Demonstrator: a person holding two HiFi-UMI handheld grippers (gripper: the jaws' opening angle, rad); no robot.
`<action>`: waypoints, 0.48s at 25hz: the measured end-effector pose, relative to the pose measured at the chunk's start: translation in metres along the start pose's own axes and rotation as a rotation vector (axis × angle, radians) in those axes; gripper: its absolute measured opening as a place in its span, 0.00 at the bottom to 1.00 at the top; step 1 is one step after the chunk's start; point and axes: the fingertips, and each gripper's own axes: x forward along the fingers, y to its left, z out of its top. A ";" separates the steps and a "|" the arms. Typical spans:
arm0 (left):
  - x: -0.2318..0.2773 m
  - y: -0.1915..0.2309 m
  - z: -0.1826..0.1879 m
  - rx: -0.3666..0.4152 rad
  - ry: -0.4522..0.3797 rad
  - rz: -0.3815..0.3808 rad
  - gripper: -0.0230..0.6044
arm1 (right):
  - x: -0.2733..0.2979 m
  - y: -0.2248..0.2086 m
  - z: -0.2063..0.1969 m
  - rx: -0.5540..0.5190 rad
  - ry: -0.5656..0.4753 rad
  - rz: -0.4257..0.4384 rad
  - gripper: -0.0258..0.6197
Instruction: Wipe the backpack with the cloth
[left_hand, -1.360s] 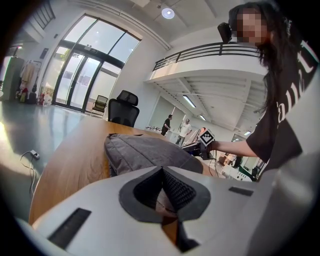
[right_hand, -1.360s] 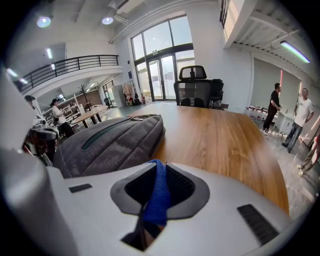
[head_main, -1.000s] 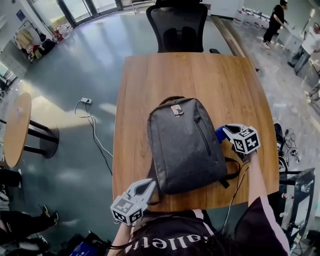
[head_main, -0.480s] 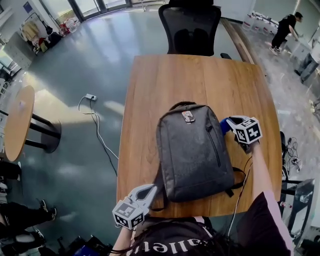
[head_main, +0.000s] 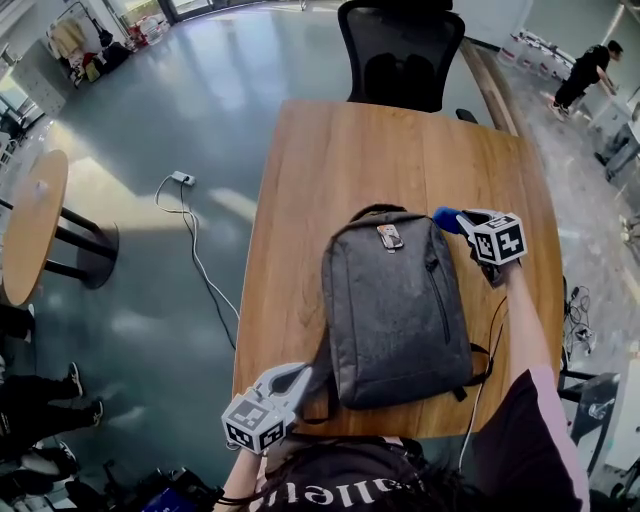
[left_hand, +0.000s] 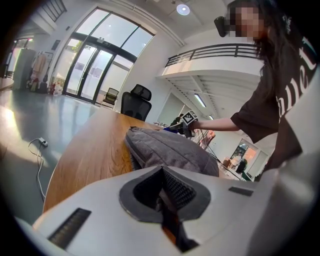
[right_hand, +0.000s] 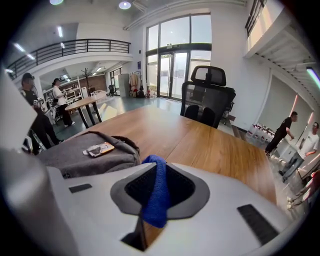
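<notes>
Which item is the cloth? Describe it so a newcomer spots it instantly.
On the wooden table, find the grey backpack and go to its far right corner, where the right gripper is. The cloth is the small strip of fabric pinched between its jaws, the only bright blue thing on the table.

Cloth (right_hand: 157, 197): one blue fold shows (its lower end is lost between the right gripper's (right_hand: 153, 169) closed jaws); the head view gives only a tip.
Backpack (head_main: 400, 300): in the right gripper view only its top end clears the gripper body; in the left gripper view its near end is hidden likewise.
Backpack tag (head_main: 390, 237): print too small to read.
Left gripper (left_hand: 162, 171): jaws together; whether a strap lies between them cannot be told.
Chair (head_main: 402, 55): top cut by the upper edge.
Round table (head_main: 30, 235): cut by the left edge.
</notes>
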 end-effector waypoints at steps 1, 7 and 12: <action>0.000 0.002 0.001 -0.002 -0.003 0.001 0.04 | 0.001 -0.002 0.004 0.002 0.002 -0.015 0.14; -0.001 0.019 0.003 -0.018 -0.016 0.012 0.04 | 0.012 0.004 0.019 -0.006 0.037 -0.023 0.14; -0.003 0.031 0.006 -0.025 -0.028 0.010 0.04 | 0.026 0.031 0.029 -0.065 0.068 0.036 0.13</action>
